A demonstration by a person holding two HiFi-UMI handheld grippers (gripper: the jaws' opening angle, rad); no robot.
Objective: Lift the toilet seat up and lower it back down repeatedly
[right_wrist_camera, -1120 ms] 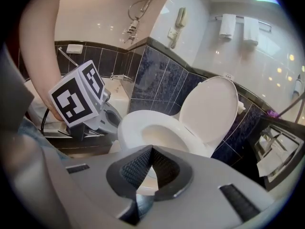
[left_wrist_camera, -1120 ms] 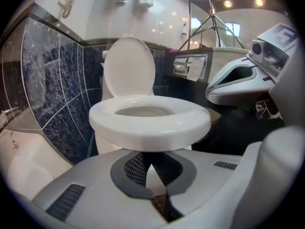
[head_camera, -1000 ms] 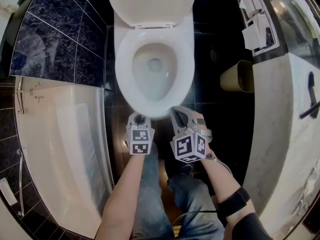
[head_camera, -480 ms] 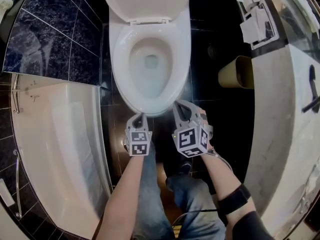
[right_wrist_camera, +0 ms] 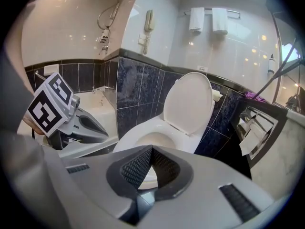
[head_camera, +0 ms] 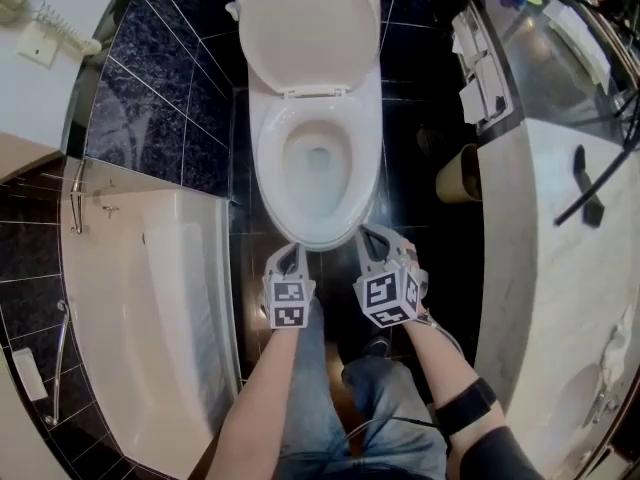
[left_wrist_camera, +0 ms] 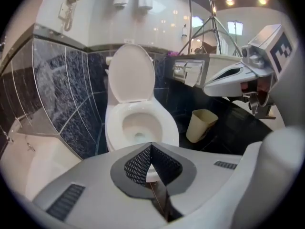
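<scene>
My left gripper and right gripper, jaws together and empty, now hang higher, just off the near edge of the seat, which lies flat on the bowl, so another lift looks due.

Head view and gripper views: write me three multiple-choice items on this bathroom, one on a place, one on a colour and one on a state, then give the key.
1. In the head view, where does the bathtub lie from the toilet?
A) at its left
B) at its right
C) behind its lid

2. The waste bin is:
A) red
B) beige
C) green

3. The left gripper is:
A) wide open
B) shut on the toilet's rim
C) shut, holding nothing

Key:
1 A: the bathtub fills the left side of the head view, and the toilet stands to its right.
2 B: its wall shows pale tan against the dark floor.
3 C: in the left gripper view its jaws meet at the tips, and the toilet stands apart behind them.
</scene>
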